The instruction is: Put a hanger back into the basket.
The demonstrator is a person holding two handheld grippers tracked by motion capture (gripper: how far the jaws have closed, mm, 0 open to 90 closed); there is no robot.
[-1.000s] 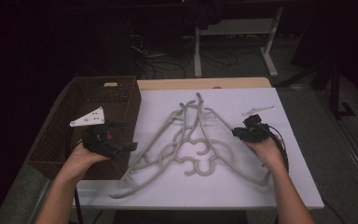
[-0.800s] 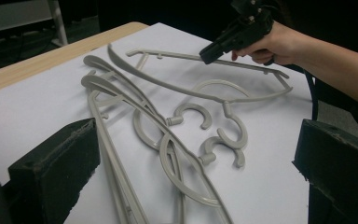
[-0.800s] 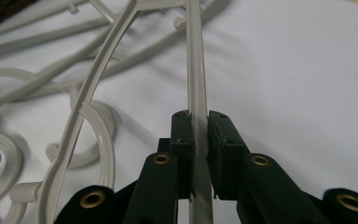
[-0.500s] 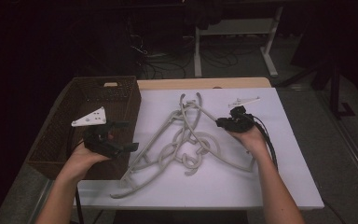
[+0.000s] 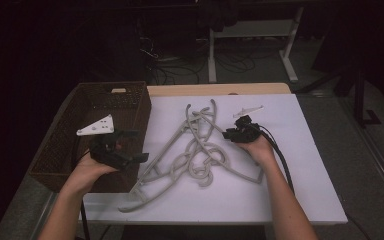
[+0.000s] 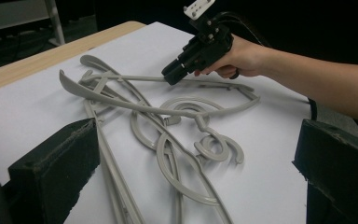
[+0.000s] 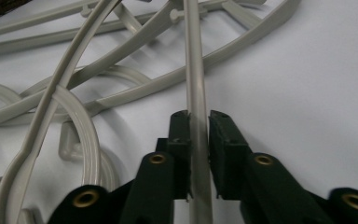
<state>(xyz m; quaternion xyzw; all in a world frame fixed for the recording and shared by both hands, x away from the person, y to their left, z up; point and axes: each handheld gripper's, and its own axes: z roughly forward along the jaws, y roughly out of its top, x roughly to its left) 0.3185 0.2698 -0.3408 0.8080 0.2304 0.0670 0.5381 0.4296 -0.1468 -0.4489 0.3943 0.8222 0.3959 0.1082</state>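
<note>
A white sheet (image 5: 300,165) covered the table, with a brown wicker basket (image 5: 70,145) at its left edge. A tangle of grey plastic hangers (image 5: 195,150) lay across the sheet's middle. The left gripper (image 5: 130,156) hovered between basket and hangers, jaws wide apart and empty. The right gripper (image 7: 198,122) had a thin hanger bar (image 7: 196,93) between its jaws, which had just been opening; small gaps showed beside the bar.
</note>
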